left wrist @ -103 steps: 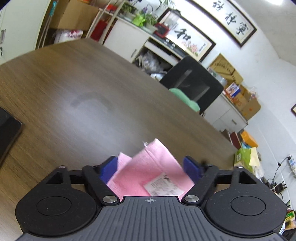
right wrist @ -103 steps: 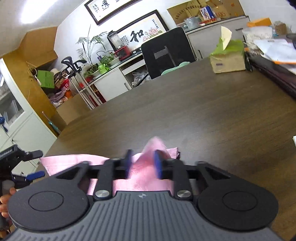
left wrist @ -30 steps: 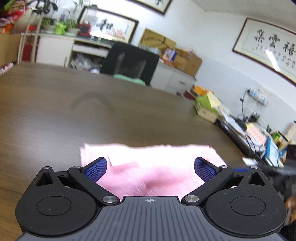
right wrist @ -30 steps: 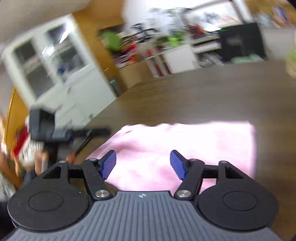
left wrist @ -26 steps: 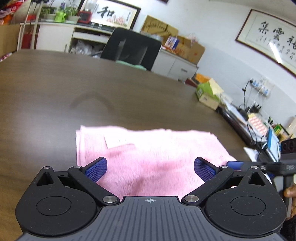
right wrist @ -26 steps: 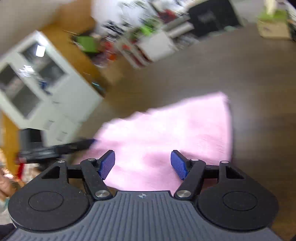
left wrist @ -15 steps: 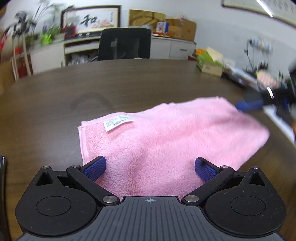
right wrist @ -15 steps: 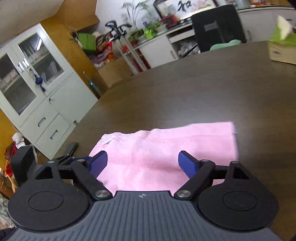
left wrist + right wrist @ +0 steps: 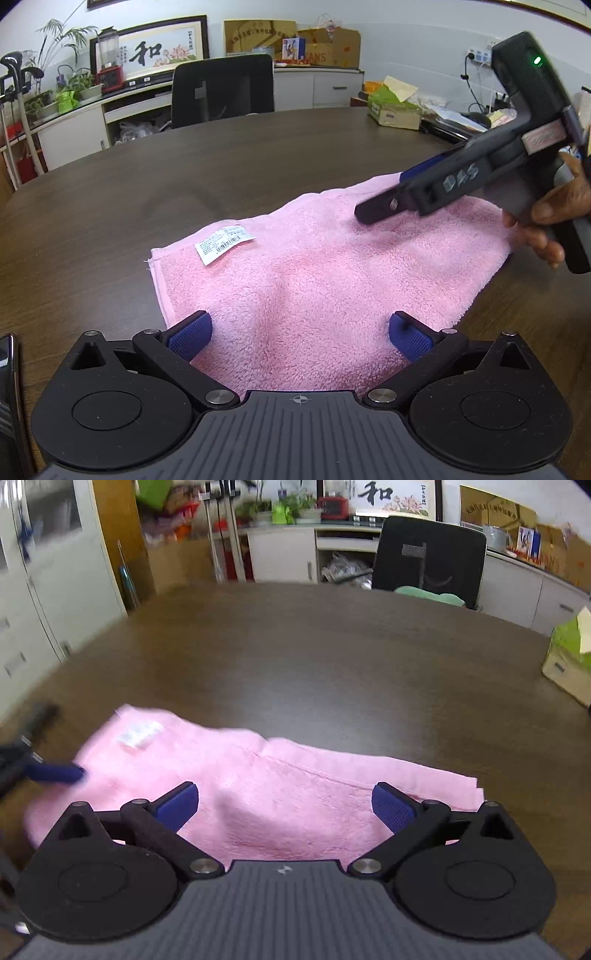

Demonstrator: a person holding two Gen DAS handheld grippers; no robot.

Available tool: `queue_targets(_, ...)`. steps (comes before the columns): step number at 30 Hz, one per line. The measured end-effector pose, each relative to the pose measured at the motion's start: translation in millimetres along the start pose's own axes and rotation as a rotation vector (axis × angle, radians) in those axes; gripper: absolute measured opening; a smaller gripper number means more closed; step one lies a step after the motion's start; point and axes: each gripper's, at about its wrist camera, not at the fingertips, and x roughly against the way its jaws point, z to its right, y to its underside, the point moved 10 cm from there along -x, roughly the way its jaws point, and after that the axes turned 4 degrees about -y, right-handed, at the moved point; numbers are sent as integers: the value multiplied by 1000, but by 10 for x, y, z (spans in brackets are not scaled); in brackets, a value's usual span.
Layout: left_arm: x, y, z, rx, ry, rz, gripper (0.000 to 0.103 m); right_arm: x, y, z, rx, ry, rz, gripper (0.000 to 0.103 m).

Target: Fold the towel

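A pink towel (image 9: 325, 266) lies folded flat on the dark wooden table (image 9: 147, 177), its white label (image 9: 223, 243) up near the far left corner. My left gripper (image 9: 299, 334) is open over the towel's near edge, holding nothing. My right gripper (image 9: 284, 806) is open over the towel (image 9: 280, 794) and holds nothing. It also shows in the left wrist view (image 9: 461, 181), hand-held just above the towel's far right part. Stacked layer edges (image 9: 469, 786) show at the towel's right end.
A green tissue box (image 9: 393, 107) stands at the table's far right edge. A black office chair (image 9: 223, 92) is behind the table. A dark phone (image 9: 7, 387) lies at the near left. Cabinets (image 9: 44, 590) stand off the left side.
Both grippers let go of the towel, which now lies flat and folded. The left gripper backed off and swung right; the right gripper swung in over the towel's right part.
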Motion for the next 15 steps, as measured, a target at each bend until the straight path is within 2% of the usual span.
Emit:
queue_targets(2, 0, 2, -4, -1, 3, -3, 103, 58, 59, -73, -62, -118, -11, 101)
queue_targets(5, -3, 1, -6, -2, 4, -5, 103, 15, 155, -30, -150, -219, -61, 101)
queue_targets(10, 22, -27, -76, 33, -1, -1, 103, 140, 110, 12, -160, -212, -24, 101)
queue_targets(12, 88, -69, -234, 91, -23, 22, 103, 229, 77, -85, -106, -209, 8, 101)
queue_targets(15, 179, -128, -447, 177, -45, 55, 103, 377, 119, -297, 48, -155, 67, 102)
